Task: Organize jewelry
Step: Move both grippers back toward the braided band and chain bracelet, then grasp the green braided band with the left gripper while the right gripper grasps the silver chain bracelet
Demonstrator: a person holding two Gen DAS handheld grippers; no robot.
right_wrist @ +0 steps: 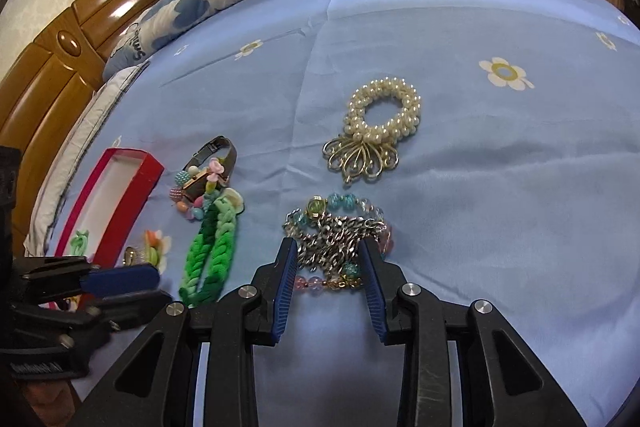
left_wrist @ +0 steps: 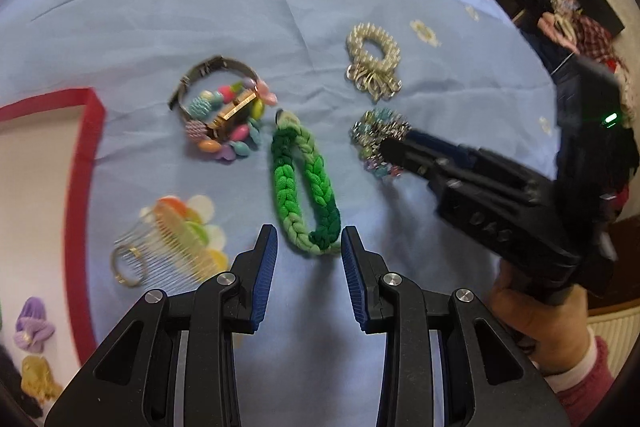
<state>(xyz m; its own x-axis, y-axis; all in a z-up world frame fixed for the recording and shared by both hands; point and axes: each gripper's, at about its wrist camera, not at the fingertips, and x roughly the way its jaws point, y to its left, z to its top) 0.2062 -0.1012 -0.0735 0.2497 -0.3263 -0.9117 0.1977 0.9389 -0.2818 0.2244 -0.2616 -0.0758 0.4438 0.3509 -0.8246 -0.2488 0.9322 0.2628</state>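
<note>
On the blue flowered bedsheet (right_wrist: 500, 207), right gripper (right_wrist: 330, 259) with jaws apart around the chain and bead bracelets (right_wrist: 338, 239), not pressing; left gripper (left_wrist: 309, 247) apart, over the green braided bracelet (left_wrist: 304, 183); red box (right_wrist: 116, 195) at left

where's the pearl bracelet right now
In the right wrist view the pearl bracelet lies on the blue sheet just beyond the chain and bead bracelet, right of the green braided band.

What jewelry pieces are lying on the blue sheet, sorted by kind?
Bracelets: 4: green braided, pearl, chain-and-bead, colourful bead
Watch: 1
Flower hair comb: 1
Total: 6
</note>
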